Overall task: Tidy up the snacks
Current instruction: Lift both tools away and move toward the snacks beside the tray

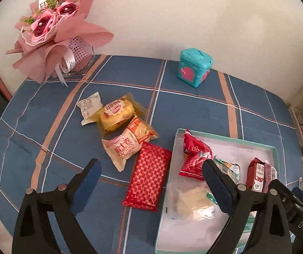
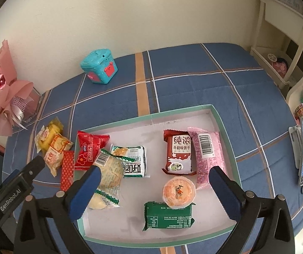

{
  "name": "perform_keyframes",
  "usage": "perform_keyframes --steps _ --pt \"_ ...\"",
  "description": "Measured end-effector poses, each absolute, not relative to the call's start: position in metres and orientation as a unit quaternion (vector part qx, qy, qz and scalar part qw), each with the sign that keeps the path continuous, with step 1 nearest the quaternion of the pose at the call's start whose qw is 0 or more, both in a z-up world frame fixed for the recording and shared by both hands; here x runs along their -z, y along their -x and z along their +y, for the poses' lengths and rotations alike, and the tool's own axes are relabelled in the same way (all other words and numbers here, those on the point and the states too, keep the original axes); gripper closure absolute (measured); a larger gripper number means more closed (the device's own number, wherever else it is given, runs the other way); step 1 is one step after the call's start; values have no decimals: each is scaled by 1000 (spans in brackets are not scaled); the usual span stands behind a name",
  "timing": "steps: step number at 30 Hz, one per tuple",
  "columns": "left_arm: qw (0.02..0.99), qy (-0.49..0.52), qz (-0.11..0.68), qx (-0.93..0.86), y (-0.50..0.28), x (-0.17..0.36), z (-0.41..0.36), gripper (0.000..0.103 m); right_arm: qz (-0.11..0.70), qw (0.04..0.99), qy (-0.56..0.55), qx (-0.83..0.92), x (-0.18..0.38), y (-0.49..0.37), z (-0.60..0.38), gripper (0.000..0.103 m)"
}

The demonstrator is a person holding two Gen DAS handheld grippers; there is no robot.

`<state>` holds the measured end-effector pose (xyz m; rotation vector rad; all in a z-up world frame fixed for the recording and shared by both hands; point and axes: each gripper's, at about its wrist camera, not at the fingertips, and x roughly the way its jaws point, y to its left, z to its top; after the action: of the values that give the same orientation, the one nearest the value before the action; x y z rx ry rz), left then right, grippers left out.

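Snacks are piling up in the tray (image 2: 221,116): I'm counting about seven packets there, while four, including the red wafer pack (image 1: 148,177), are waiting on the bench (image 1: 193,108) beside it. I'm holding both the left gripper (image 1: 151,182) and right gripper (image 2: 154,188) with jaws spread, empty.
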<state>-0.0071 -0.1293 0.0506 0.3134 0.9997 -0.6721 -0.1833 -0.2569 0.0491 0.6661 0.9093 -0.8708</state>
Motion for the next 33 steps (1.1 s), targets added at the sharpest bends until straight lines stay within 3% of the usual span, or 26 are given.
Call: perform_keyframes --steps 33 --pt "852 -118 473 189 -100 -58 -14 7 469 799 -242 287 -32 45 -154 0"
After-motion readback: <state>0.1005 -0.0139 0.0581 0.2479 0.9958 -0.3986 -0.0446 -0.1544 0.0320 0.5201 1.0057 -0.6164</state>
